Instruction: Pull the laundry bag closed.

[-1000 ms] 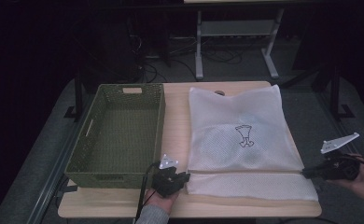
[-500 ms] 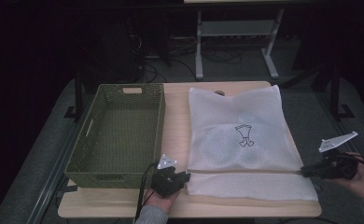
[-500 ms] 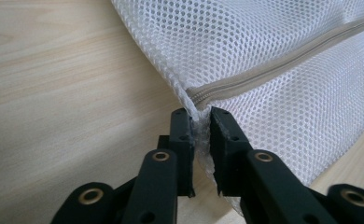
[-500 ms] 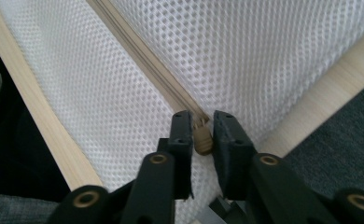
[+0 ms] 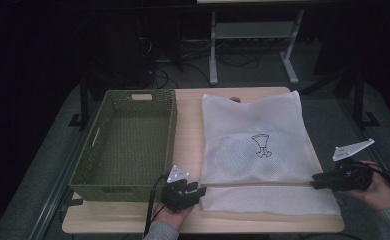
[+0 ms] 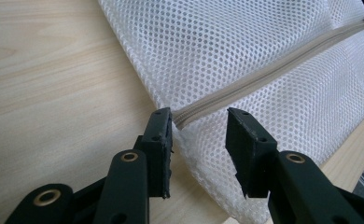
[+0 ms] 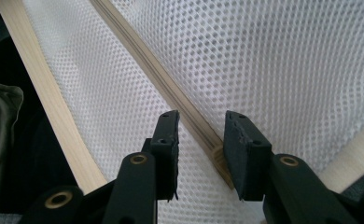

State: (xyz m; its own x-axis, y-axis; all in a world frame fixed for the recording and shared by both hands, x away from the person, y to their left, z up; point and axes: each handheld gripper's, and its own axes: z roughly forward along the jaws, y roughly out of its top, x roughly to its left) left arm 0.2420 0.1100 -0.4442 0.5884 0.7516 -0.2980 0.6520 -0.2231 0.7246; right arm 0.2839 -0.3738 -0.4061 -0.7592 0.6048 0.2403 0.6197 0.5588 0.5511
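On a pale wooden tabletop (image 5: 188, 135) in a dark room, both tools, left (image 6: 199, 128) and right (image 7: 201, 130), have just opened partway, releasing the ends of the zip (image 6: 264, 74) on a flat white mesh laundry bag (image 5: 255, 145) beside a green basket (image 5: 128, 140).

Both hands sit low at the near edge, left black two-jaw gripper (image 5: 198, 190) and right one (image 5: 317, 181) with jaws just been opening, clamping nothing.

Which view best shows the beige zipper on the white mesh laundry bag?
The left gripper view: the beige zipper runs sharp from its closed end. The right gripper view shows a blurred stretch; the high view only a thin line.
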